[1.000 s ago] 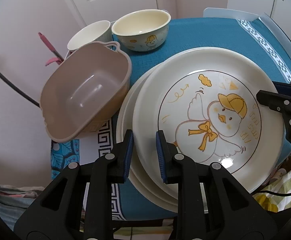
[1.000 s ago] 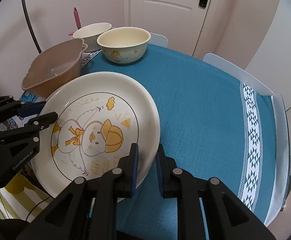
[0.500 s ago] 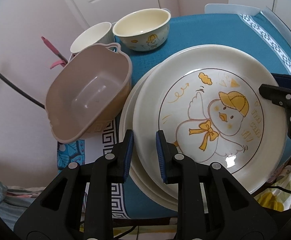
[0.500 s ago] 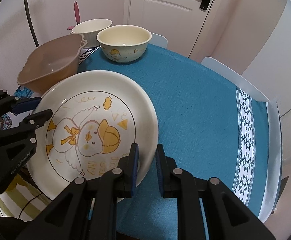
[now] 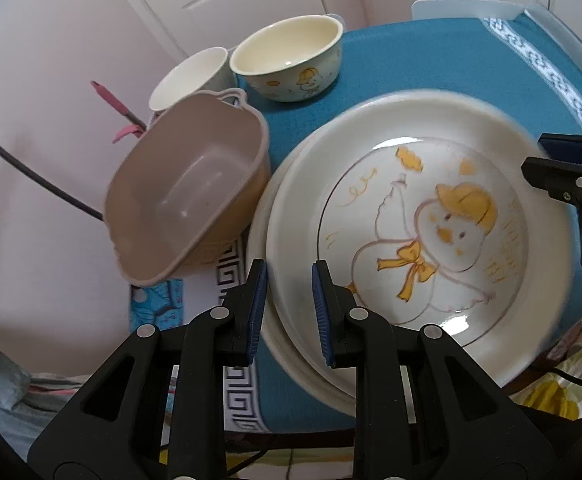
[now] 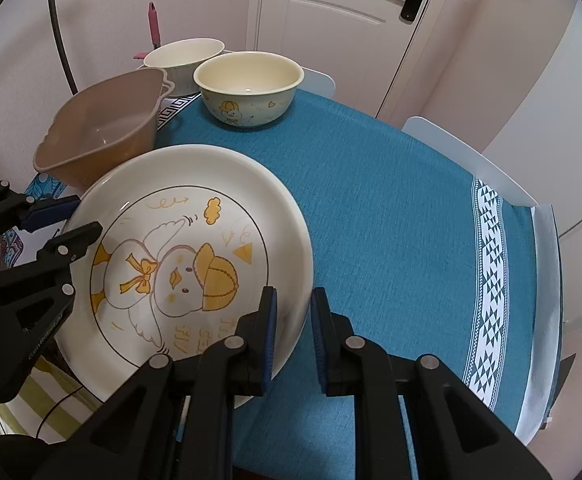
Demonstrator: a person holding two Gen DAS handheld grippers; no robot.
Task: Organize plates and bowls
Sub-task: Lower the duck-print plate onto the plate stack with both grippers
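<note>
A cream plate with a yellow duck drawing (image 5: 423,232) (image 6: 187,264) is held tilted above the blue table. My left gripper (image 5: 289,312) is shut on its near rim and also shows in the right wrist view (image 6: 79,216). My right gripper (image 6: 294,332) is shut on the opposite rim and shows in the left wrist view (image 5: 547,160). A second cream plate (image 5: 263,280) lies just under the first. A cream duck bowl (image 5: 291,60) (image 6: 249,88) and a white bowl (image 5: 189,76) (image 6: 185,58) stand at the back.
A brown plastic basin (image 5: 187,196) (image 6: 103,136) sits at the table's left edge beside the plates. The blue tablecloth (image 6: 403,216) stretches to the right. A white door (image 6: 339,20), pink walls and a black cable (image 5: 31,180) lie behind.
Both grippers have lifted the duck plate slightly and carried it a little to the right. The bowls and the basin have not moved.
</note>
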